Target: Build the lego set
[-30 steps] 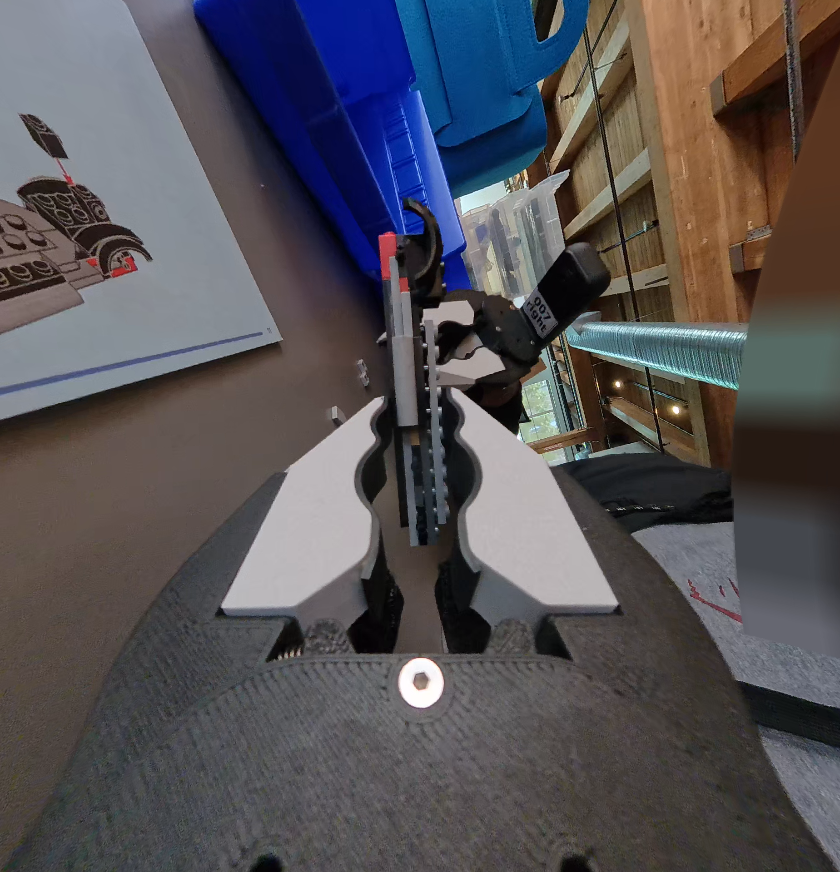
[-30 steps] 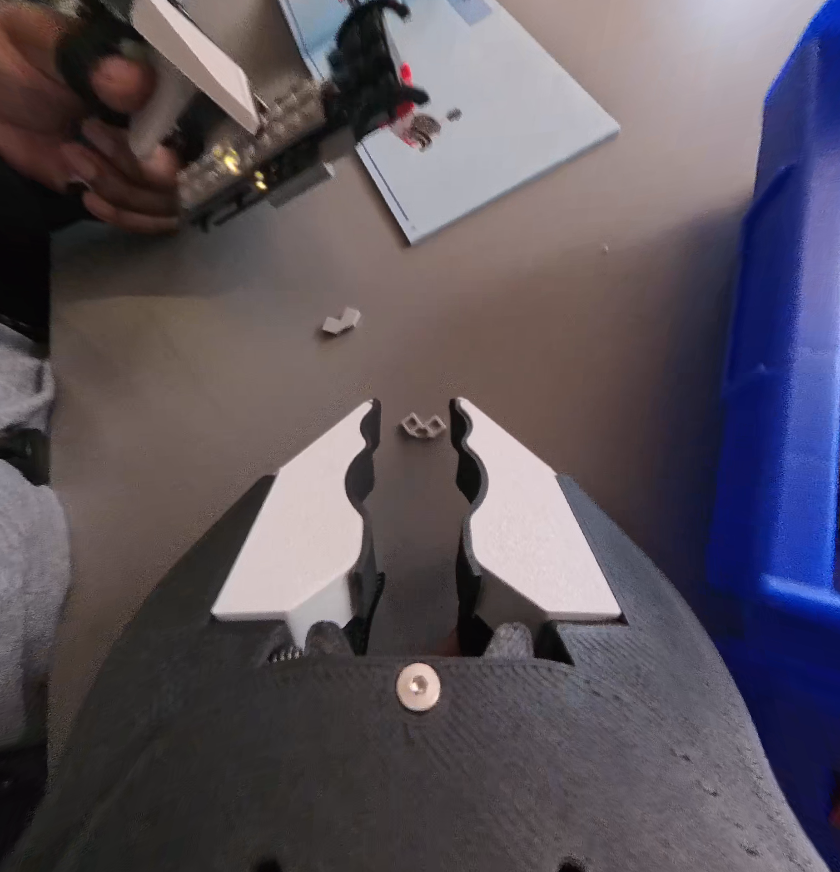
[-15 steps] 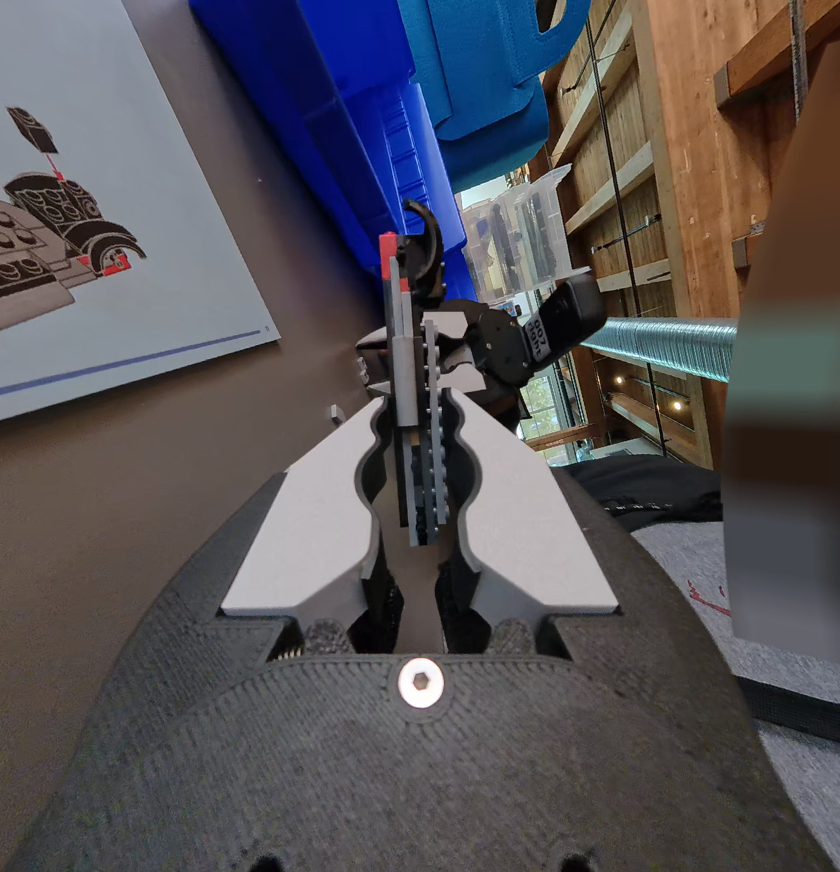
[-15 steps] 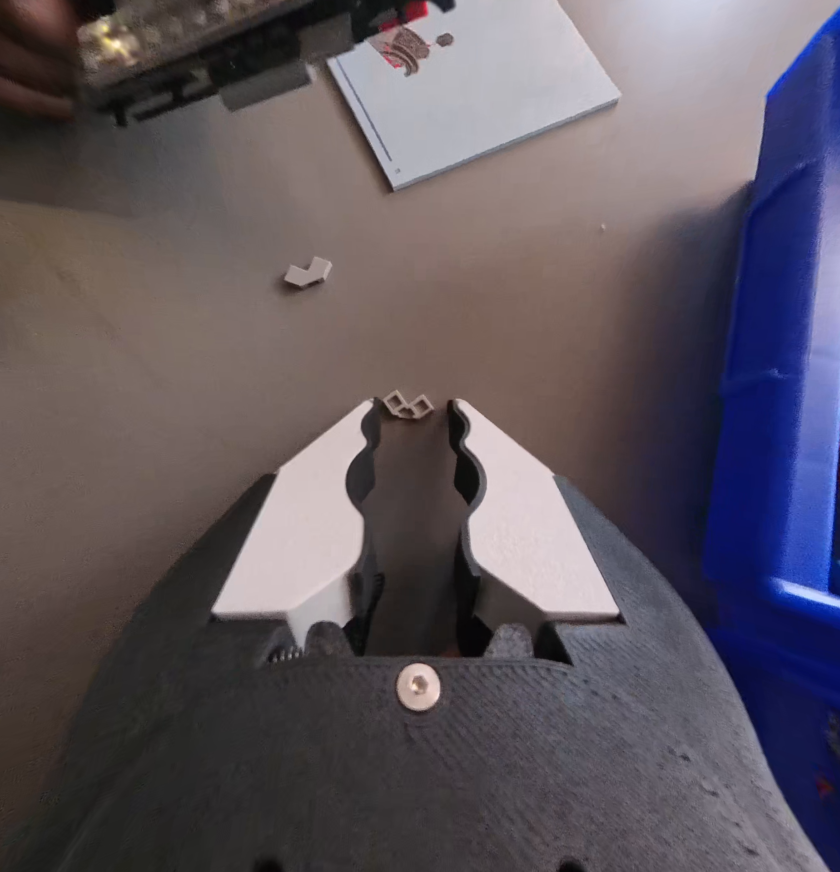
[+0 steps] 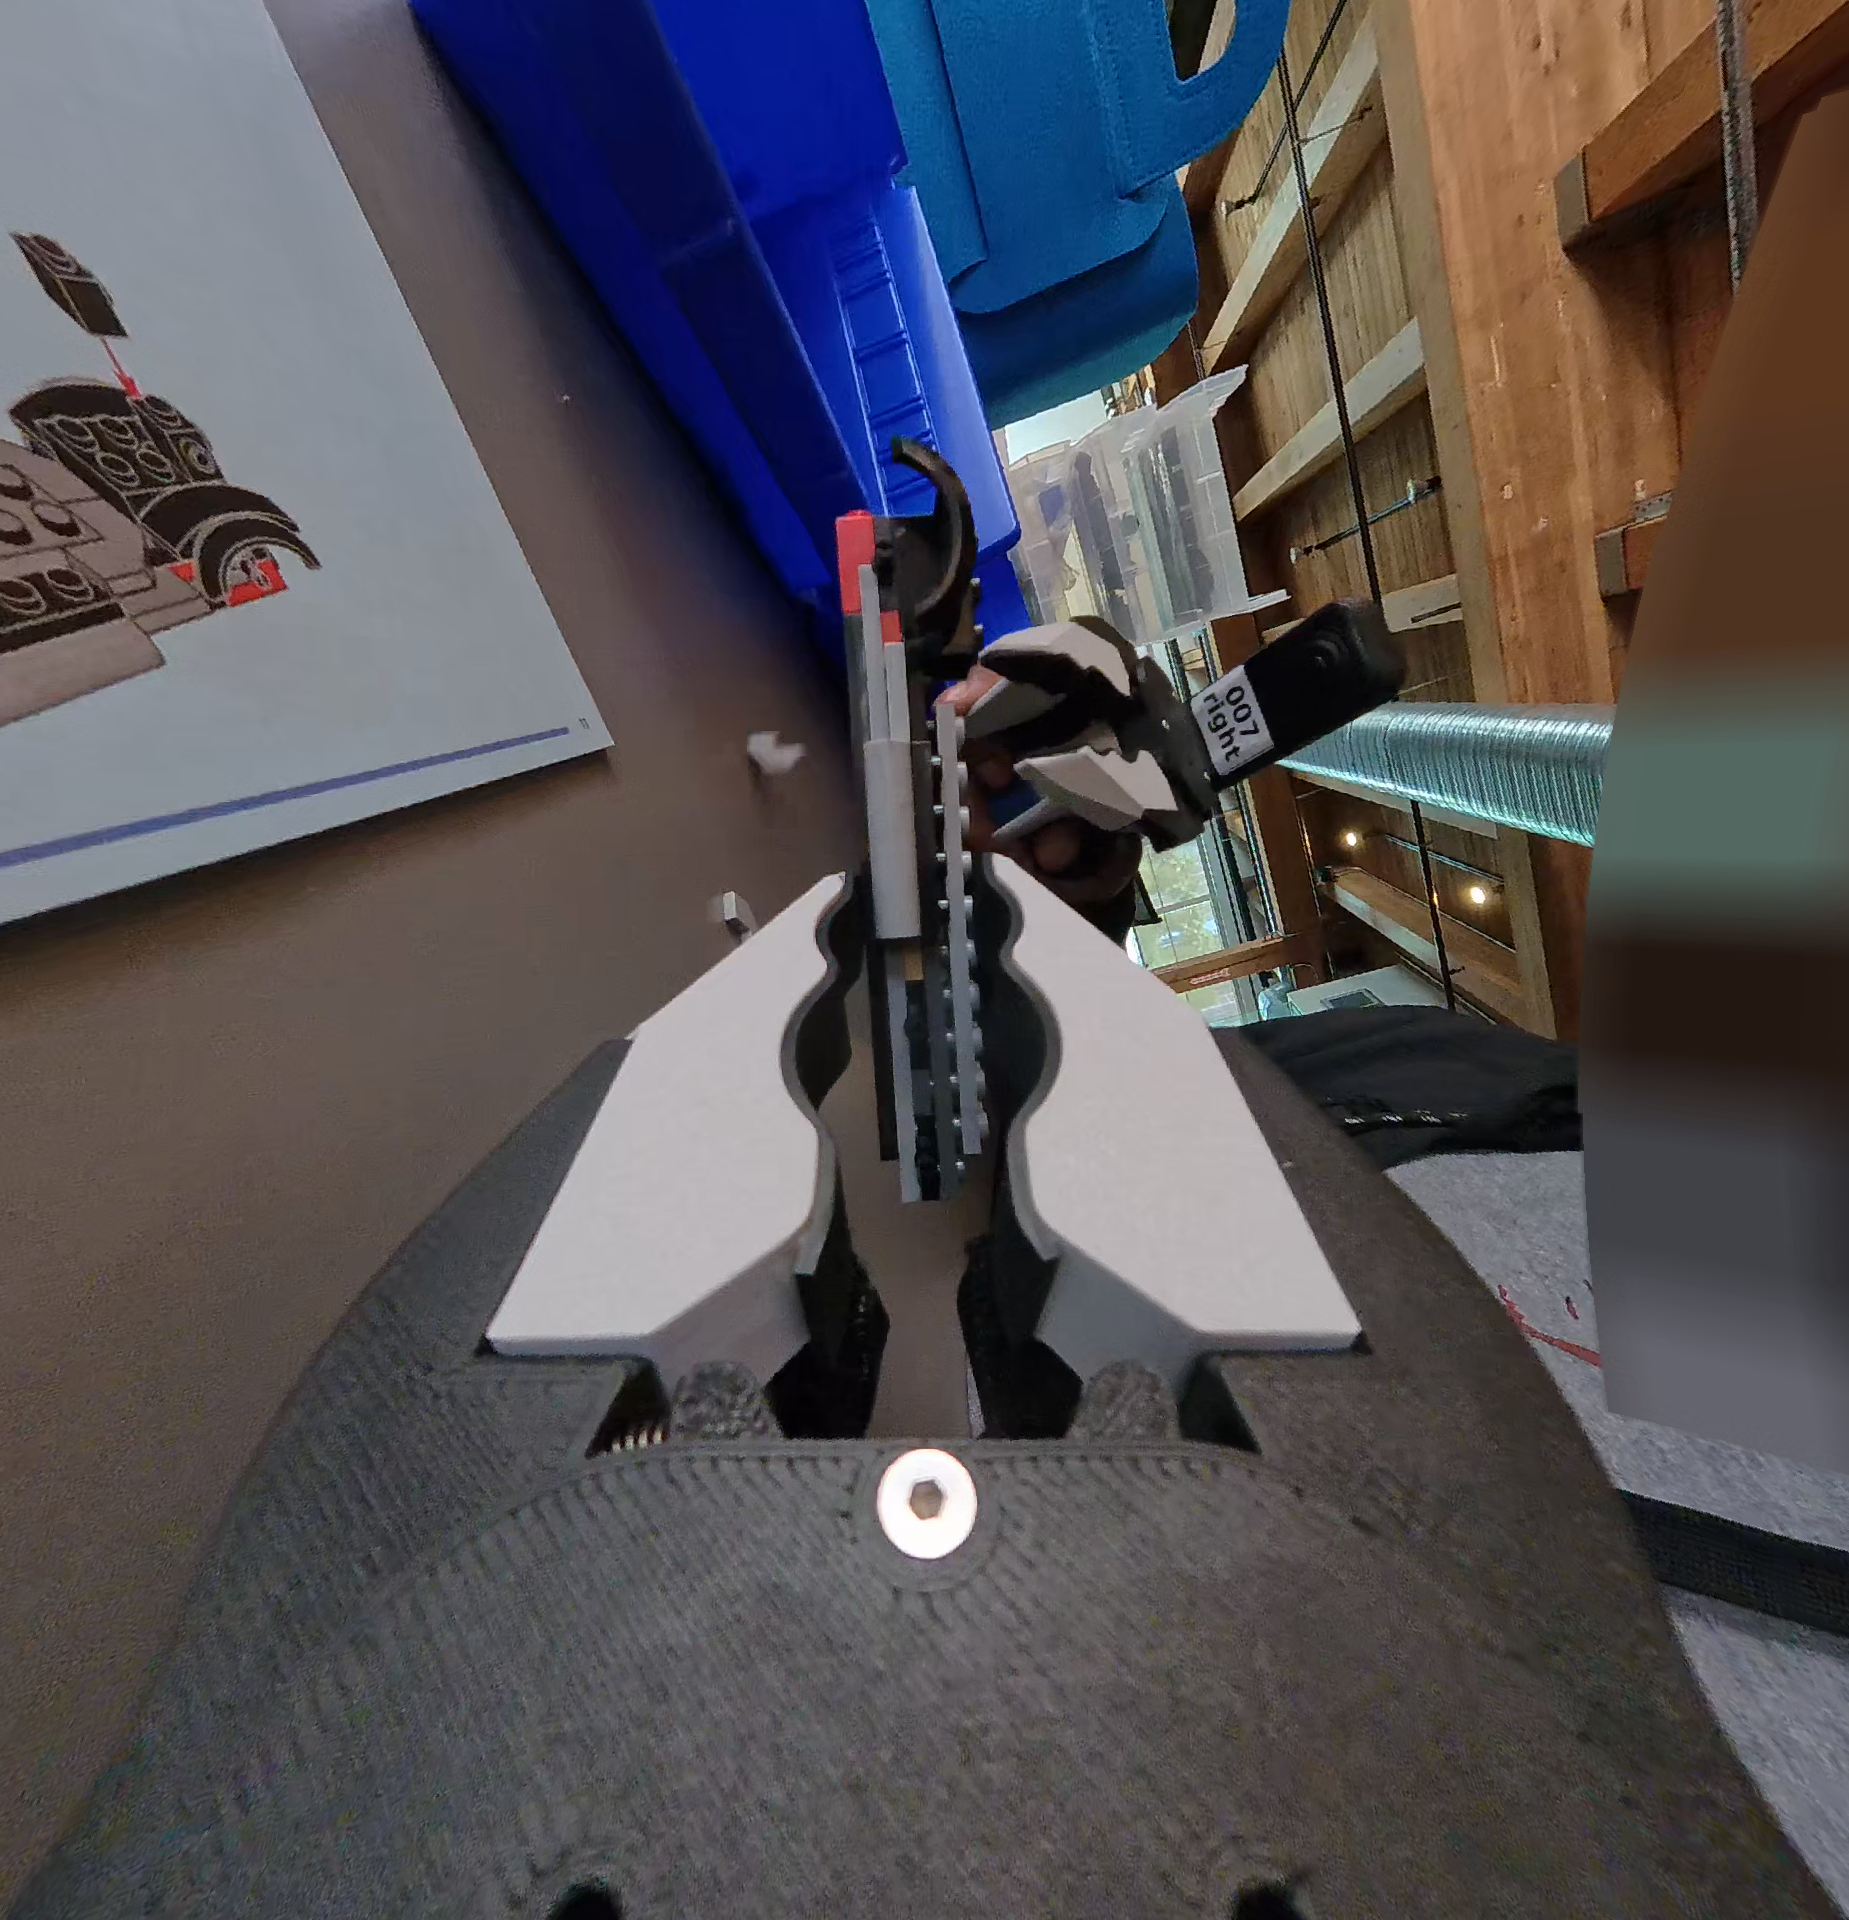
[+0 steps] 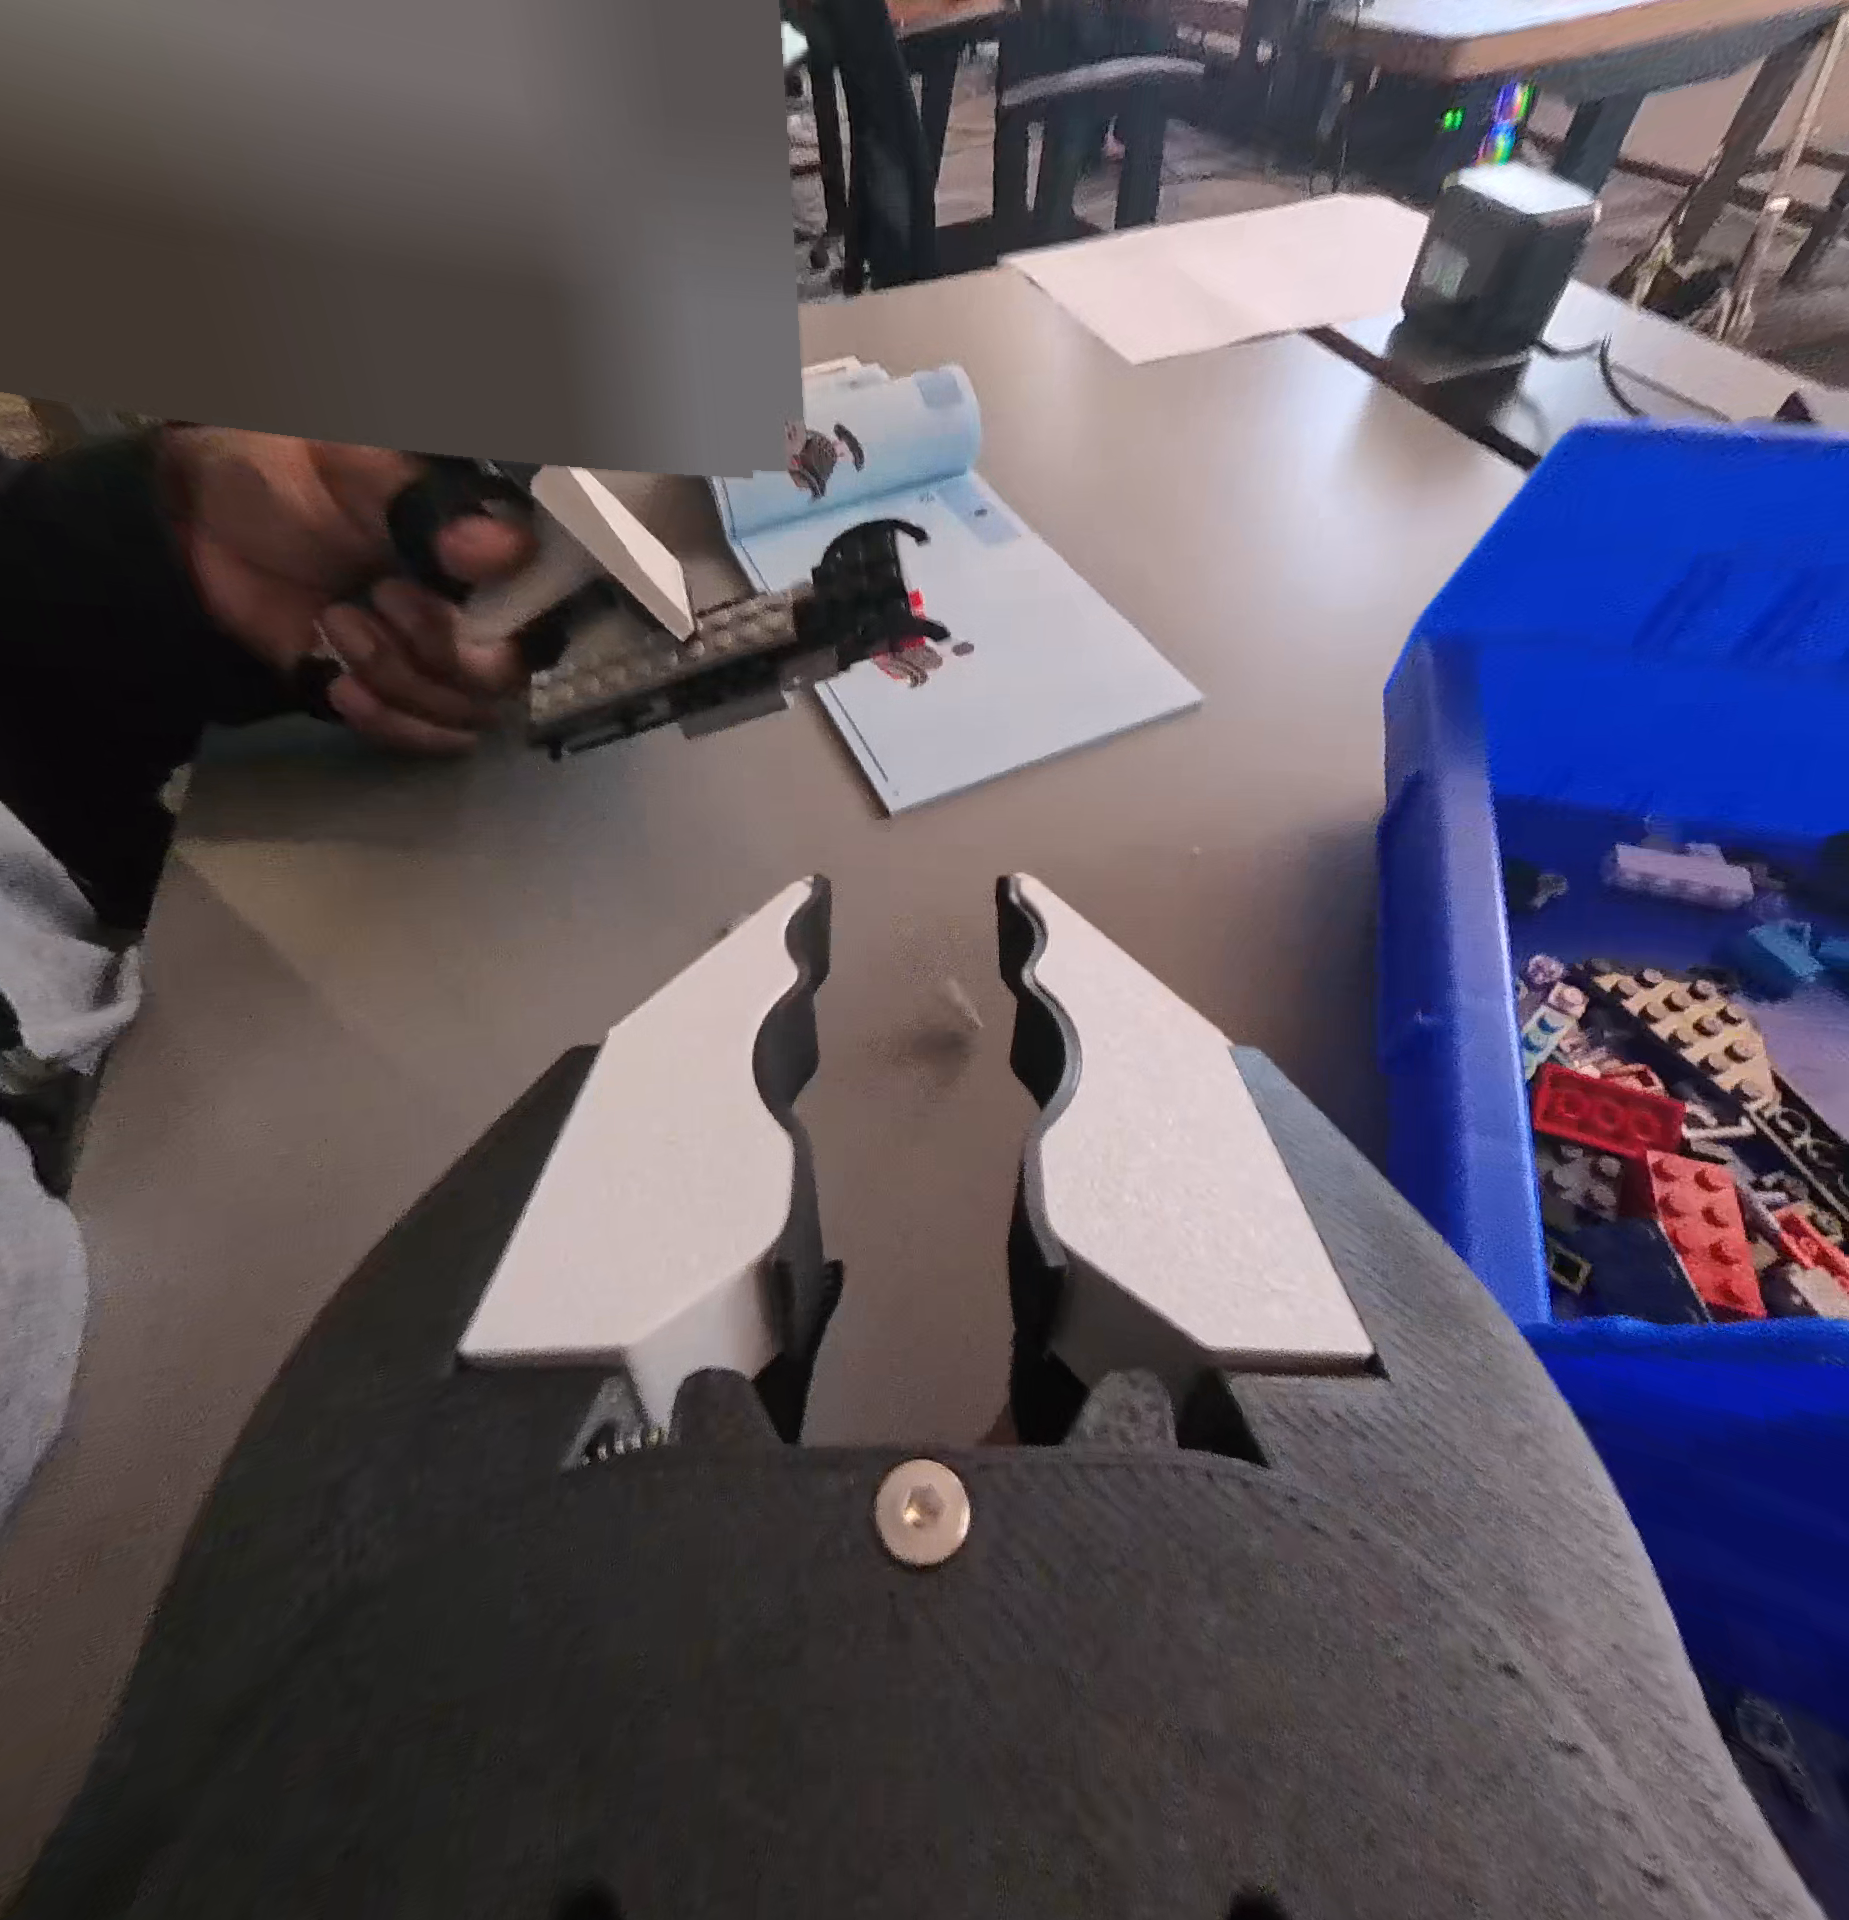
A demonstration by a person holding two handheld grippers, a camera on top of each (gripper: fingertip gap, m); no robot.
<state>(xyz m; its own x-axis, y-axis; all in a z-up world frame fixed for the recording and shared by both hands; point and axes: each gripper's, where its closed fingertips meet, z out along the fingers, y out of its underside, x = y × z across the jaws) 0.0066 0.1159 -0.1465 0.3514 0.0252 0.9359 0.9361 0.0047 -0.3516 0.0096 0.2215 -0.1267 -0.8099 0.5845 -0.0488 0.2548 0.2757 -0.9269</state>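
My left gripper is shut on a partly built lego model of grey and black plates with a black arch and red bits at its far end. The model is held on edge above the table. In the right wrist view the same model shows at the upper left, over the instruction booklet. My right gripper is open and empty above the table. A small grey piece, blurred, lies on the table beyond its fingers. In the left wrist view the right gripper hangs open beside the model's studded side.
A blue bin of loose bricks stands at the right. The booklet lies open, and two small grey pieces lie near it. A person's hand holds the left gripper. A white sheet and a black device are farther back. The gap from one gripper's tips to the other's is roughly 12 cm. Between my right fingertips and the small grey piece there is roughly 8 cm.
My right gripper has lifted and tilted up from the small grey piece, staying open and empty. It now sits closer to the model. The left gripper keeps holding the model.
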